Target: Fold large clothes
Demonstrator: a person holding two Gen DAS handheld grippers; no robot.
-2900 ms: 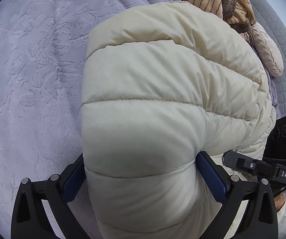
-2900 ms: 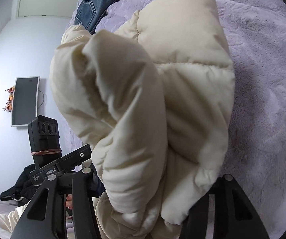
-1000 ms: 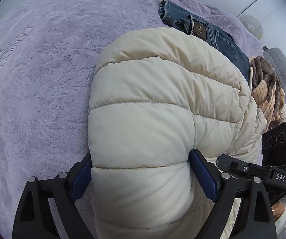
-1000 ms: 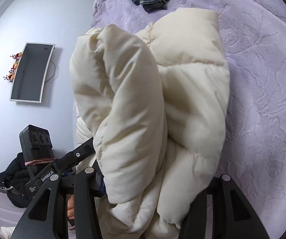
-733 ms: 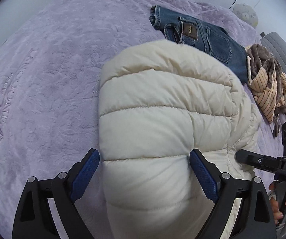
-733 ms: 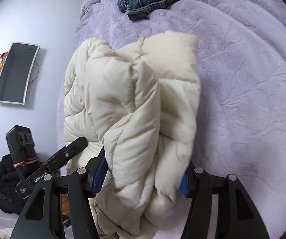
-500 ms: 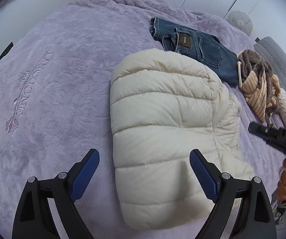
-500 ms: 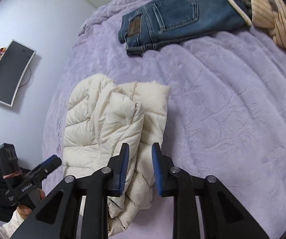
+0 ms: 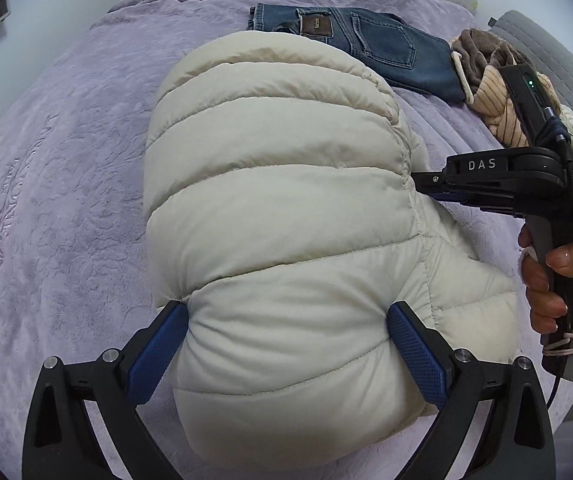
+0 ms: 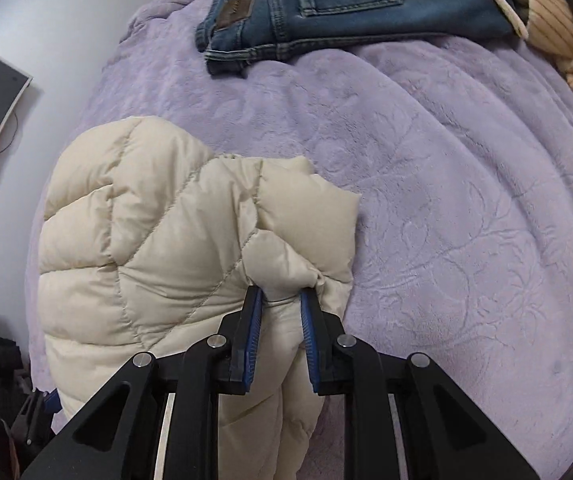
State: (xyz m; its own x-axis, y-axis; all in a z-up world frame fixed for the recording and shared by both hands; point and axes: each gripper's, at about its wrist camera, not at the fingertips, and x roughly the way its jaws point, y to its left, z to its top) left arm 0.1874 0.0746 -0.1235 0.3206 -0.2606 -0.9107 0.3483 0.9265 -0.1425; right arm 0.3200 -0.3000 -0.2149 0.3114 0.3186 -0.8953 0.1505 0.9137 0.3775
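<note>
Both tongs gripped the puffy jacket (image 9: 278, 216): left gripper (image 9: 288, 332) spread wide around its fat bottom, right gripper (image 10: 280, 300) pinching a fold, to hold it folded.

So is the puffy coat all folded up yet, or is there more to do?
Nearly. The cream quilted puffer jacket already sits in a folded bundle on the purple plush blanket. The left gripper squeezes its near end with wide jaws; the right gripper has just closed on a fold. The folded blue jeans look done; the crumpled striped brown garment still waits.
</note>
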